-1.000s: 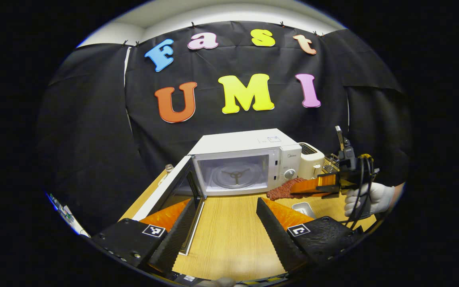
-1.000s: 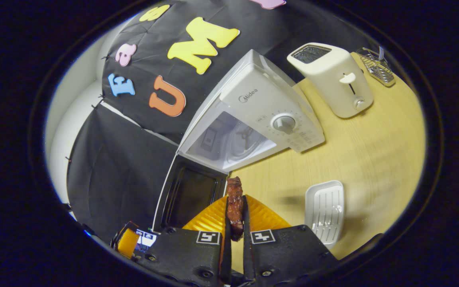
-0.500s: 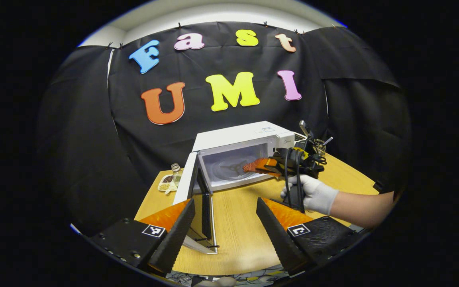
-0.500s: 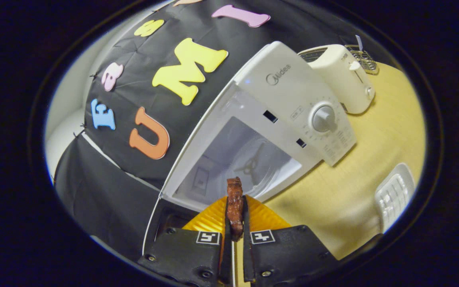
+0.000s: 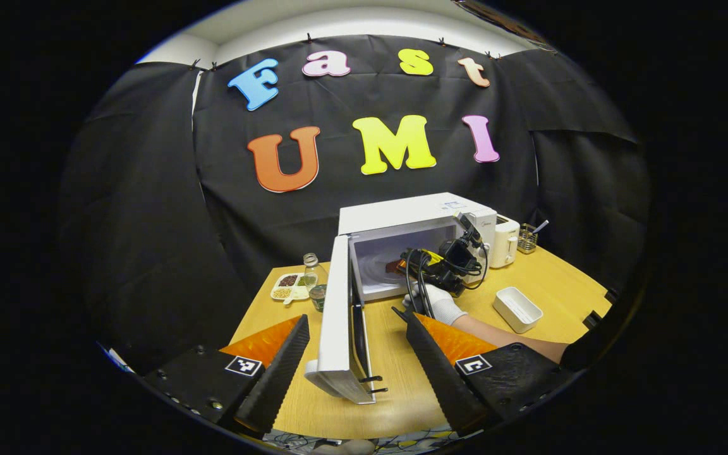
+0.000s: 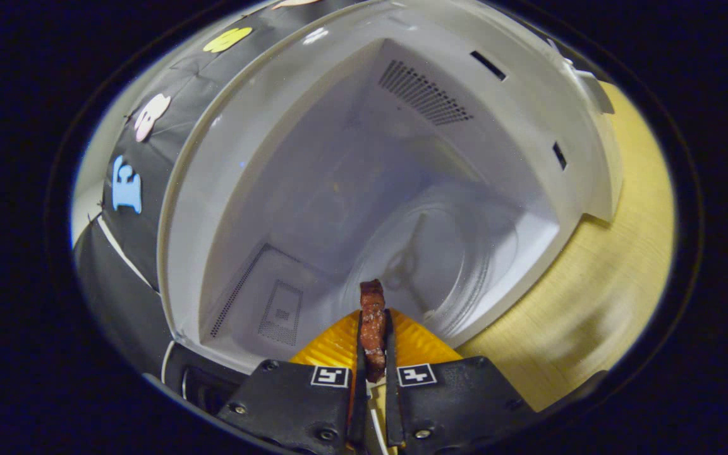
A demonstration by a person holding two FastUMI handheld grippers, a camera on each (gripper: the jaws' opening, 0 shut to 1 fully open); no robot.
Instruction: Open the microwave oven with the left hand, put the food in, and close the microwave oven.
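- Putting the food point(image 6: 373, 319) in is the step in hand: the door point(image 5: 337, 316) stands swung wide open, and the closing is yet to come.
- The right gripper point(image 6: 373, 354) has its fingers pressed on a thin, dark reddish strip of food, which sticks up between them and out past their tips.
- In the right gripper view the microwave point(image 6: 313, 126) cavity looms close; the food hangs at the mouth of it, above the front edge of the round glass plate point(image 6: 446, 265), not touching.
- In the left gripper view the right gripper point(image 5: 430, 265) and its gloved hand point(image 5: 436, 303) reach into the opening from the front.
- The left gripper point(image 5: 351, 344) hangs back over the surface point(image 5: 547, 284), its fingers spread wide with nothing between them; the door's free edge shows between the fingers, but I cannot tell whether any finger touches it.
- Next, I judge, the food needs carrying a little deeper, over the middle of the plate, and lowering before the fingers part.
- The strip is thin and may cling to a pad, so a clean, full spread would help.
- Then the right gripper must back out fully before the left pushes the door shut.
- A white tray point(image 5: 517, 308) and a toaster point(image 5: 504, 240) stand right of the microwave, out of the way.
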